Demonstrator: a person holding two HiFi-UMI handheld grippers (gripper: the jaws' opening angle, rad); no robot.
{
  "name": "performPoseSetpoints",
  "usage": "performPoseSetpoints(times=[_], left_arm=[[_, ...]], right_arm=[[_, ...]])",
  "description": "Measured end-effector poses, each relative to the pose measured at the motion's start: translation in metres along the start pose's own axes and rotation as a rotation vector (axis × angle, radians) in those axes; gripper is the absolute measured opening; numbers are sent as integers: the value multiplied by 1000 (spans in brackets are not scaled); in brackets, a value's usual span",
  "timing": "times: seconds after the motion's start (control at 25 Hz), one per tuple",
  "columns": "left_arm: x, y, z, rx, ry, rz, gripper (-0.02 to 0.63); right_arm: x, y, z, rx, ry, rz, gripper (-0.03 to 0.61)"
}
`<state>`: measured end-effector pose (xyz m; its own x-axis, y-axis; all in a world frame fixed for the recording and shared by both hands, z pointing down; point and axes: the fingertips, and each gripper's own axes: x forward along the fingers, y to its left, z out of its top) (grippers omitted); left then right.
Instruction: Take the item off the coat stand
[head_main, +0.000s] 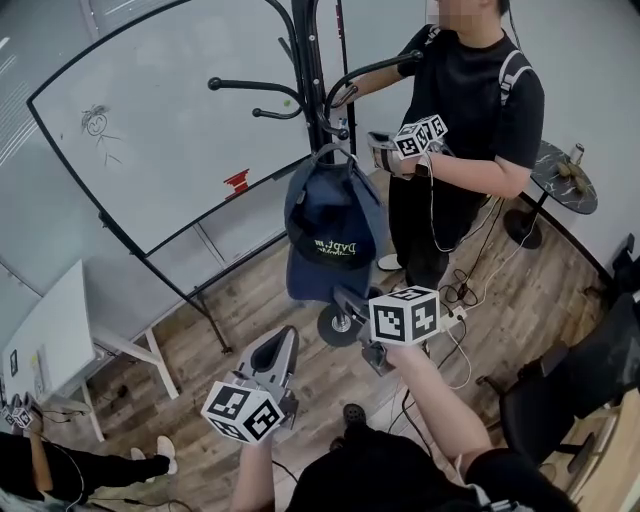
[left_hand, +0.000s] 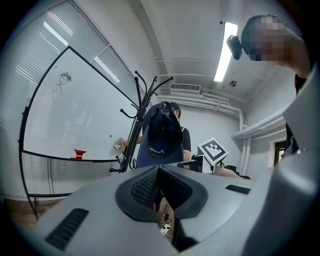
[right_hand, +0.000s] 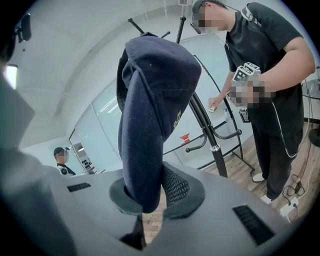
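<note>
A navy cap hangs from a hook of the black coat stand. My right gripper reaches up from below and is shut on the lower edge of the cap's brim. In the right gripper view the cap rises straight out of the pinched jaws of the right gripper, with the stand's pole behind it. My left gripper hangs lower and to the left, apart from the cap, its jaws together on nothing. In the left gripper view the cap shows beyond the left gripper.
A tilted whiteboard on a black frame stands left of the coat stand. A person in black with marker-cube grippers stands just right of it. The stand's round base, floor cables, a small round table and a chair lie nearby.
</note>
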<state>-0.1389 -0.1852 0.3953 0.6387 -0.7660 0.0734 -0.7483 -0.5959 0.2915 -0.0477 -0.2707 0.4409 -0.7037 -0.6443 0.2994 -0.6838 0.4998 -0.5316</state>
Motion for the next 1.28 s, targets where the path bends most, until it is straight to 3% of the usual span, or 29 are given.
performPoseSetpoints(times=[0.52, 1.28], left_arm=[[31, 23, -11, -15, 13, 20, 14], [55, 37, 7, 5, 12, -15, 14]], right_arm=[[31, -29, 6, 17, 14, 5, 49], [47, -57, 39, 81, -13, -6, 49]])
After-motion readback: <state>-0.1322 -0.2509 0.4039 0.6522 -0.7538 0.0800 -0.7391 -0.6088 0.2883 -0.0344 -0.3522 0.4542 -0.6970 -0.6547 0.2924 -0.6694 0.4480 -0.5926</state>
